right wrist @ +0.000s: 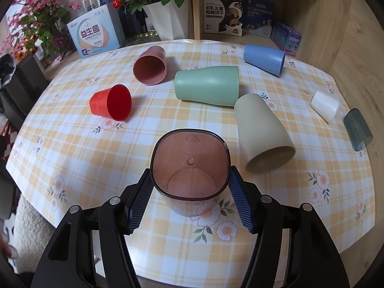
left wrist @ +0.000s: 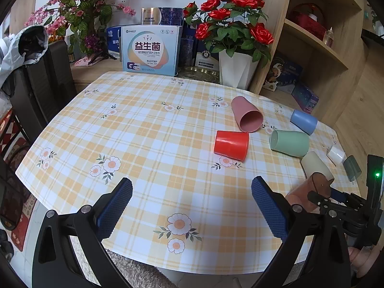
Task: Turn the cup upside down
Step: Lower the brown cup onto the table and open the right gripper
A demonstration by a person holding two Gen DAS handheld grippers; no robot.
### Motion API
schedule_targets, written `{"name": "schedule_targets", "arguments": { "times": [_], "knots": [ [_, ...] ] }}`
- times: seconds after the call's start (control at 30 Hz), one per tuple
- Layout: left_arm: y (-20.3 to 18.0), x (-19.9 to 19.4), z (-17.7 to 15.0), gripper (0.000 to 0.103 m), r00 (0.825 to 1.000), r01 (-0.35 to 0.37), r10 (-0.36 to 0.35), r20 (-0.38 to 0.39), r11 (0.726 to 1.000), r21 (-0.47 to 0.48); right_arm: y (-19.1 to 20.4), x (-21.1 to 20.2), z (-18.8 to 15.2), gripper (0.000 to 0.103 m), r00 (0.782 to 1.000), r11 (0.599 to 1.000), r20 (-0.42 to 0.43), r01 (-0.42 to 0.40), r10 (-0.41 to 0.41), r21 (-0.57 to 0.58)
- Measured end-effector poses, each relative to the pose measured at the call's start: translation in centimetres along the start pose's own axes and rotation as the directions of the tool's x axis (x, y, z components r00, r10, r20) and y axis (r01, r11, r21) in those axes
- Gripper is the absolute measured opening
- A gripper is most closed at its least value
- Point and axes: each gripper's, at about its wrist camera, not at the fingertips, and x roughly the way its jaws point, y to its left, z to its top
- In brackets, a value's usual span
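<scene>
The right gripper (right wrist: 190,187) pinches a translucent brown cup (right wrist: 189,165) between its two blue pads (right wrist: 141,199), one on each side wall. The cup has a rounded square shape, and its moulded base faces the camera. In the left wrist view the same cup (left wrist: 309,189) appears at the right edge, tilted, with its base pointing up and away; whether its mouth touches the table (left wrist: 148,144) I cannot tell, because the gripper hides the lower part.

The left gripper (left wrist: 192,206) is spread wide and holds nothing; it hangs above the near edge of the table.

On the checked tablecloth several other cups lie on their sides. A beige cup (right wrist: 264,134) is just beside the held cup, on its right, with the mouth toward the camera. A green cup (right wrist: 206,85) lies behind it, and a blue cup (right wrist: 264,58) is farther back. A pink cup (right wrist: 150,66) and a red cup (right wrist: 111,103) lie to the left, near each other. A small white cup (right wrist: 325,104) and a dark clear cup (right wrist: 357,129) lie near the right edge of the table.
</scene>
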Motion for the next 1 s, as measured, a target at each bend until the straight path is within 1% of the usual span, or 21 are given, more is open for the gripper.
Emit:
{"name": "schedule_targets", "arguments": {
  "times": [0.23, 0.4, 0.43, 0.47, 0.5, 0.6, 0.67, 0.7, 0.77, 0.83, 0.9, 1.0],
  "knots": [
    [0.3, -0.1, 0.0, 0.097, 1.000, -0.008, 0.008, 0.002, 1.000, -0.009, 0.4, 0.0, 0.0, 0.062, 1.000, 1.000, -0.021, 0.017, -0.017, -0.004],
    [0.5, 0.0, 0.1, 0.097, 1.000, -0.016, 0.016, -0.005, 1.000, -0.015, -0.1, -0.2, 0.2, 0.062, 0.999, 0.999, -0.031, -0.010, 0.011, 0.032],
    [0.4, -0.1, 0.1, 0.097, 1.000, -0.018, 0.018, -0.005, 1.000, -0.014, -0.2, -0.3, 0.2, 0.064, 0.999, 0.999, -0.032, -0.020, 0.021, 0.042],
    [0.4, -0.1, 0.2, 0.097, 1.000, -0.021, 0.020, -0.004, 1.000, -0.013, -0.2, -0.5, 0.2, 0.070, 0.999, 0.998, -0.029, -0.026, 0.028, 0.049],
    [0.4, -0.2, 0.2, 0.097, 1.000, -0.021, 0.021, -0.004, 1.000, -0.012, -0.3, -0.9, 0.2, 0.072, 0.999, 0.997, -0.016, -0.039, 0.040, 0.059],
    [0.3, -0.6, 0.5, 0.097, 1.000, -0.014, 0.014, 0.002, 1.000, -0.004, -0.2, -1.9, 0.5, 0.072, 0.999, 0.997, -0.004, -0.050, 0.050, 0.064],
    [0.1, -1.1, 0.8, 0.097, 1.000, -0.003, 0.003, 0.009, 1.000, 0.010, -0.1, -3.1, 0.6, 0.088, 0.997, 0.994, 0.022, -0.077, 0.075, 0.073],
    [-0.1, -1.5, 1.0, 0.097, 1.000, 0.009, -0.010, 0.019, 1.000, 0.022, 0.0, -4.1, 0.6, 0.088, 0.995, 0.993, 0.048, -0.092, 0.088, 0.077],
    [-0.6, -2.5, 1.5, 0.097, 0.999, 0.024, -0.026, 0.043, 0.998, 0.050, 0.1, -5.5, 0.9, 0.088, 0.993, 0.993, 0.080, -0.090, 0.084, 0.078],
    [-1.2, -3.5, 2.0, 0.097, 0.997, 0.026, -0.033, 0.075, 0.996, 0.088, 0.1, -7.5, 1.1, 0.088, 0.988, 0.991, 0.120, -0.107, 0.096, 0.084],
    [-1.8, -4.7, 2.6, 0.097, 0.993, 0.022, -0.036, 0.109, 0.992, 0.124, 0.1, -9.6, 1.4, 0.088, 0.982, 0.989, 0.162, -0.114, 0.099, 0.091],
    [-2.7, -7.1, 3.8, 0.097, 0.986, 0.035, -0.062, 0.157, 0.985, 0.172, -0.1, -12.6, 1.8, 0.088, 0.972, 0.988, 0.212, -0.121, 0.098, 0.098]
  ]
}}
